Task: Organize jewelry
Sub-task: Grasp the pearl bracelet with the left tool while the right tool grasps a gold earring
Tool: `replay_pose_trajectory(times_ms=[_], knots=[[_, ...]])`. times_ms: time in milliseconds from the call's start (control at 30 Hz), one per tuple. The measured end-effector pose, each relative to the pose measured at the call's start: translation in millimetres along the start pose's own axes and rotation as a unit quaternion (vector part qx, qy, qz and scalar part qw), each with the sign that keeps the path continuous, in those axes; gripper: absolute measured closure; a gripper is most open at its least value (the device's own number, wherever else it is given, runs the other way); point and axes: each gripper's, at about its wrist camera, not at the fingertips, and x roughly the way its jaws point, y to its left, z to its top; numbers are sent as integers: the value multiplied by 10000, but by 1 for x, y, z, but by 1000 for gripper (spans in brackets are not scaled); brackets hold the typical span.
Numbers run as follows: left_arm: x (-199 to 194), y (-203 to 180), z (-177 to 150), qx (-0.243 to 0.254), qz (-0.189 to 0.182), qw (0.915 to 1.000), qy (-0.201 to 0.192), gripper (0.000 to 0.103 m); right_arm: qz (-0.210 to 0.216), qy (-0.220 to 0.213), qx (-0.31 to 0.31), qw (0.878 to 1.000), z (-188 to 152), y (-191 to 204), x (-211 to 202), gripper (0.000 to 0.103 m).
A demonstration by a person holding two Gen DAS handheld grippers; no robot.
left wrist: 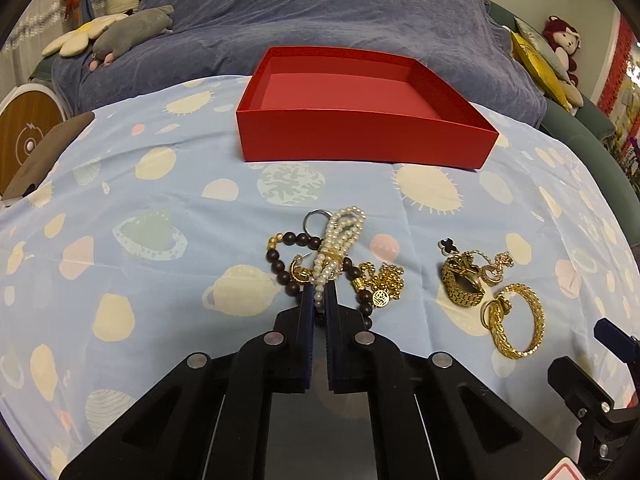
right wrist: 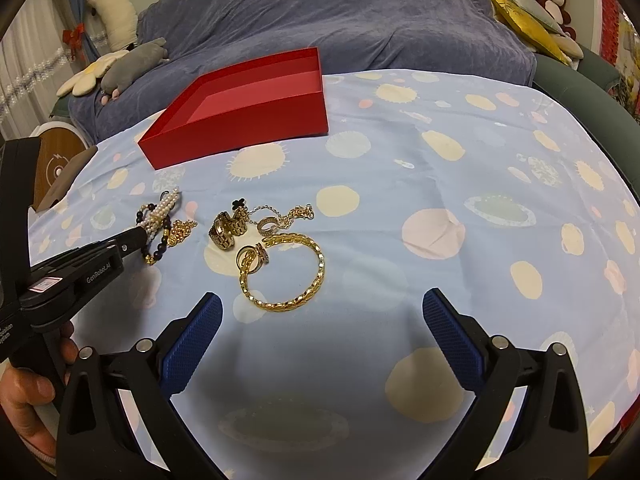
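Note:
An empty red box (left wrist: 364, 136) (right wrist: 240, 128) stands on the blue patterned cloth at the back. My left gripper (left wrist: 319, 294) (right wrist: 140, 236) is shut on the near end of a pearl keychain (left wrist: 340, 240) (right wrist: 162, 210) that lies over a dark bead bracelet (left wrist: 280, 264) and a gold chain with a coin charm (left wrist: 382, 280). To the right lie a gold watch (left wrist: 462, 284) (right wrist: 224, 232), a gold chain bracelet (left wrist: 520, 320) (right wrist: 288, 272), rings (right wrist: 254, 258) and a thin necklace (right wrist: 288, 212). My right gripper (right wrist: 322, 314) is open and empty, just in front of the gold bracelet.
A sofa under a blue-grey blanket (left wrist: 340, 20) runs behind the table, with plush toys (left wrist: 128, 32) at its left and cushions with a red doll (left wrist: 560, 40) at its right. A round wooden object (left wrist: 24, 140) stands left of the table.

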Motion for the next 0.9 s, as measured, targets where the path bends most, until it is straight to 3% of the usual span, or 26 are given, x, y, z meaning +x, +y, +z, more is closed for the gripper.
replay_pose_trajectory(times_ms=[267,533,800,900], knots=[[-23,4,2,-132,-301,9993,-200,101,139,3,-167,9998,3,4,6,7],[-58,13,6,-209,-594,9968,-498,101,268,163,-338,9989,3,13,21,18],[-80,23,5,-325,-829,9940,-632,101,475,21,-439,9979,7,24,18,18],[-86,25,4,-338,-864,9934,-676,101,641,17,-474,9968,12,30,18,26]])
